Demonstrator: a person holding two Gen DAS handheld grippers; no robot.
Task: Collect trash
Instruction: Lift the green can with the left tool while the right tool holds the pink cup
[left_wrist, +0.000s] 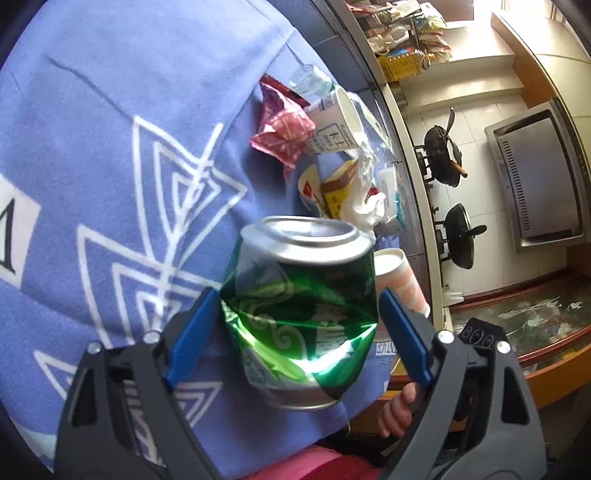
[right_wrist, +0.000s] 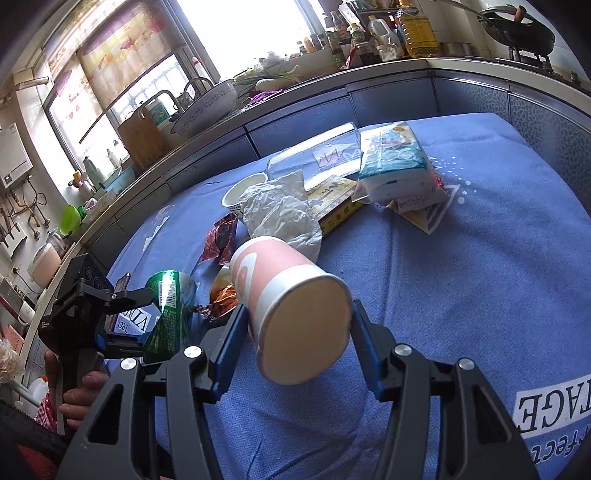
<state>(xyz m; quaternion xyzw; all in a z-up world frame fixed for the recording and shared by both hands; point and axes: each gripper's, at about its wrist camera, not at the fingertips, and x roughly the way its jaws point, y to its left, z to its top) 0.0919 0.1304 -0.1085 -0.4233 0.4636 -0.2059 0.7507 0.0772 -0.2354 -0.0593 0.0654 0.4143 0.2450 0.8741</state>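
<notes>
The left gripper (left_wrist: 299, 325) tilts downward over the blue cloth (left_wrist: 110, 147), its blue pads (left_wrist: 192, 332) spread to either side of a dented green can (left_wrist: 299, 314); the left pad appears to stand just clear of the can's wall, while at the right pad contact cannot be told. The can fills the middle of the left wrist view, silver rim toward 12 o'clock. The right gripper (right_wrist: 295, 325) also points down at the cloth and pinches a pink paper cup (right_wrist: 291, 310) on its side, the cup's flat base facing the camera and its mouth toward 11 o'clock. A hand (right_wrist: 77, 391) grips the left tool's handle at 8 o'clock in the right wrist view, which shows that tool from the side with the can in front of its fingers. The same view shows the litter pile at 12 o'clock: a crumpled white tissue (right_wrist: 280, 214), a white cup (right_wrist: 243, 192), a yellow box (right_wrist: 332, 203), a tissue pack (right_wrist: 395, 162) and a dark red wrapper (right_wrist: 218, 240). Only the left wrist view shows the stove with two black pans (left_wrist: 443, 158) at 3 o'clock, and a pink foil wrapper (left_wrist: 284, 129) at 1 o'clock beside the white cup.
</notes>
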